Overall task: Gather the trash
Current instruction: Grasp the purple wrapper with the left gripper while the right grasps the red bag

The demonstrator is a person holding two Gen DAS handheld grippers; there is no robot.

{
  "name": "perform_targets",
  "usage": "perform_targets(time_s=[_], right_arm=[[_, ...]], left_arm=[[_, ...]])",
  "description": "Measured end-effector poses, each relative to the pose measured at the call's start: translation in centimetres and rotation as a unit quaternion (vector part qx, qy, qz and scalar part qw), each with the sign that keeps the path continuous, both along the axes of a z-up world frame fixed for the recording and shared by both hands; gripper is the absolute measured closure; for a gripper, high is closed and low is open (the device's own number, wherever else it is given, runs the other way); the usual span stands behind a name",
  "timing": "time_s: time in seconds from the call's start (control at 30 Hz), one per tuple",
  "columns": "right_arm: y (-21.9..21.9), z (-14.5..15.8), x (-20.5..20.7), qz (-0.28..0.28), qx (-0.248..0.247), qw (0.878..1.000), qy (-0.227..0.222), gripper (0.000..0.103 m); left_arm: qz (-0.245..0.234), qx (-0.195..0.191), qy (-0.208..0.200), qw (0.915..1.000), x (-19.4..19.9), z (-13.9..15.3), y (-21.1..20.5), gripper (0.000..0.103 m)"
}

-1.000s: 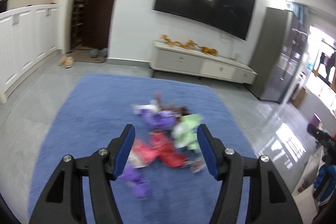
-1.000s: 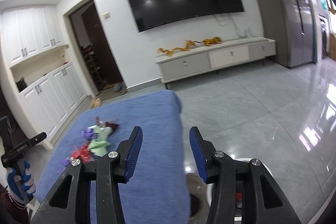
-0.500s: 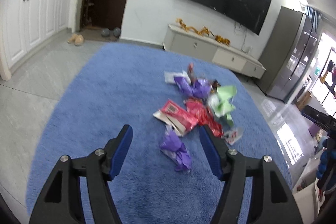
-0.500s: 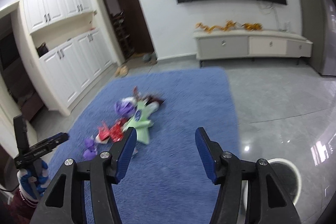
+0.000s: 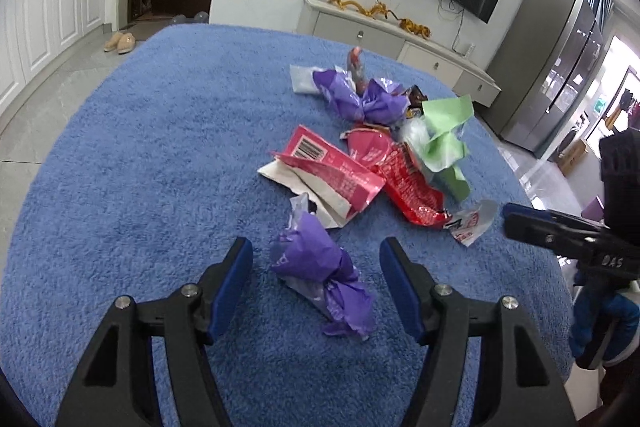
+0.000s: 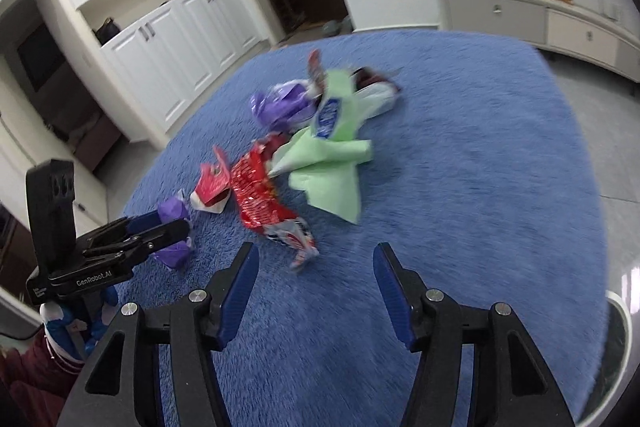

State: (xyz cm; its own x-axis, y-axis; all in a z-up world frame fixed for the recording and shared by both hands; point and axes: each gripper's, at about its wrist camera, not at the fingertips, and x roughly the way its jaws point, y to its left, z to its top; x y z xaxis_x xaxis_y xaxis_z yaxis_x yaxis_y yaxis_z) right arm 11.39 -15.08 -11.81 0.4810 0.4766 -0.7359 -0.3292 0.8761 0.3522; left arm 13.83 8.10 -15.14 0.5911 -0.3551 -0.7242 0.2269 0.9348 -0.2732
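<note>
Evidently nothing is collected yet: the left gripper (image 5: 316,269) gapes wide around the crumpled purple foil wrapper (image 5: 320,267) on the blue shaggy rug (image 5: 140,167), while the right gripper (image 6: 314,285), equally wide and empty, hovers near the red crinkled foil wrapper (image 6: 258,195).

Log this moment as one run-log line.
stage: approach | left gripper: open, straddling purple wrapper | right gripper: open, near red wrapper | surface: blue rug

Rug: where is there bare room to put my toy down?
The rug is bare left of the pink wrapper, toward the slippers, and in the right view right of the green wrapper. The middle pile is crowded.
</note>
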Motion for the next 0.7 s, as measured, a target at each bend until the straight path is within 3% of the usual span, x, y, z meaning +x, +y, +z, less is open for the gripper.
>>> perform_targets(time_s=[0.3, 0.7], right_arm=[[4.1, -1.7, 2.2, 0.065, -0.004, 0.998, 0.003, 0.046], [7.6, -1.9, 4.2, 0.088, -0.053, 0.994, -0.033, 0.045]], left_arm=[[-0.002, 0.006, 0.011, 0.9999, 0.2, -0.5, -0.1, 0.047], [0.013, 0.004, 0.010, 0.9999, -0.2, -0.3, 0.6, 0.057]])
